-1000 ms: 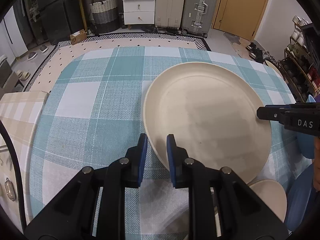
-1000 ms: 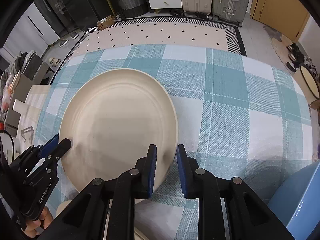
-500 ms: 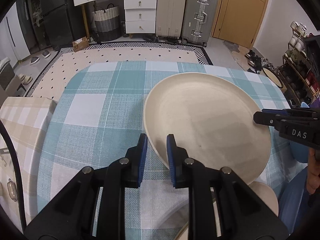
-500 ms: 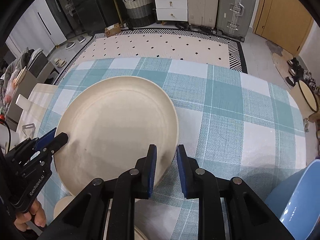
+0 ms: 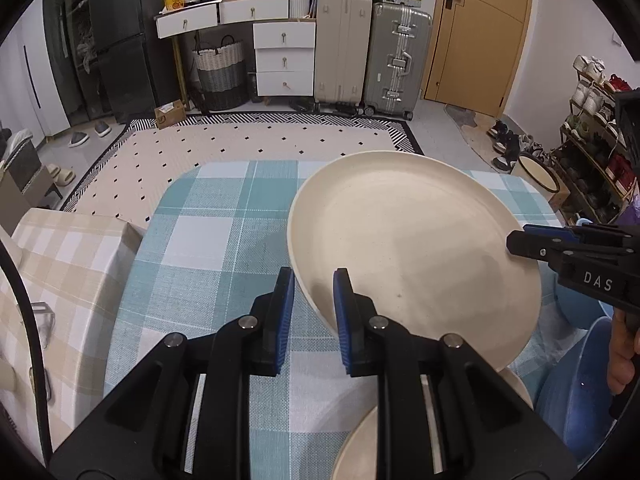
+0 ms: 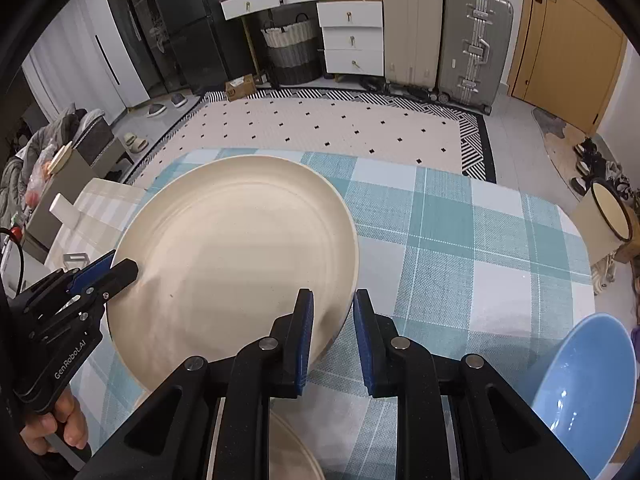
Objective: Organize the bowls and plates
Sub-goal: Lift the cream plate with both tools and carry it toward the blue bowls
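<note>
A large cream plate is held between both grippers, lifted and tilted above the teal checked table. My left gripper is shut on the plate's left rim. My right gripper is shut on its right rim. The plate also fills the right wrist view. The right gripper shows in the left wrist view at the plate's right edge, and the left gripper shows in the right wrist view. More cream dishes lie below, by the near table edge.
A blue bowl sits at the table's near right corner. A beige checked surface adjoins the table on the left. Beyond the table are a dotted rug, drawers and suitcases.
Both grippers have raised the plate and tilted it up; more of the room beyond the table shows. The grips on the rim are unchanged.
</note>
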`<control>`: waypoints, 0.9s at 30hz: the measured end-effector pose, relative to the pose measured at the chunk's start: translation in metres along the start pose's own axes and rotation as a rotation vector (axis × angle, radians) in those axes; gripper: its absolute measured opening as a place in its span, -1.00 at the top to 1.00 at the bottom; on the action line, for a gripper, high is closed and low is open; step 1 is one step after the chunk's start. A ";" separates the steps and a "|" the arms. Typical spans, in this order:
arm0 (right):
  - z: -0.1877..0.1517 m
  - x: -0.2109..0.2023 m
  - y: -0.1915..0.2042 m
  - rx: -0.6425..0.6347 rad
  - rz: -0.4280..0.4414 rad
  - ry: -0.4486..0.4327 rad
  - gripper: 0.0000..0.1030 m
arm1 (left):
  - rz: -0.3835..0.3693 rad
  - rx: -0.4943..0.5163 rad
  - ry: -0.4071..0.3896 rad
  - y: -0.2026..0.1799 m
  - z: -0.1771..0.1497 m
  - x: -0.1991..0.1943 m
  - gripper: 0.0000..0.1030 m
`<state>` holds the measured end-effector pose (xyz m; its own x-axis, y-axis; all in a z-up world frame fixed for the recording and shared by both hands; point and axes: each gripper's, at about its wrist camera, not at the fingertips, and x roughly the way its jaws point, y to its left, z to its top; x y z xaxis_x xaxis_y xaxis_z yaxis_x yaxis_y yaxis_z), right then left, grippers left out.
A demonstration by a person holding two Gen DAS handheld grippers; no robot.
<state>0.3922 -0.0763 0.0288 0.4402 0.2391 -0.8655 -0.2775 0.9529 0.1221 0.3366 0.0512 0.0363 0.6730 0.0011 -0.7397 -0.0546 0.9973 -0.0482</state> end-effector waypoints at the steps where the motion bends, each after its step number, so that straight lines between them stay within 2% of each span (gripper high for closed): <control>1: -0.001 -0.003 0.001 0.001 0.002 -0.005 0.59 | -0.001 0.000 -0.004 -0.001 -0.001 -0.006 0.67; 12: -0.024 -0.044 0.011 -0.006 0.025 -0.053 0.59 | 0.010 0.015 -0.037 -0.012 -0.013 -0.060 0.67; 27: -0.065 -0.091 0.037 -0.034 0.047 -0.116 0.59 | 0.005 -0.003 -0.079 -0.007 -0.043 -0.116 0.67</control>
<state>0.2866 -0.0751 0.0807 0.5215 0.3053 -0.7968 -0.3284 0.9337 0.1428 0.2269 0.0414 0.0937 0.7287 0.0115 -0.6848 -0.0601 0.9971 -0.0473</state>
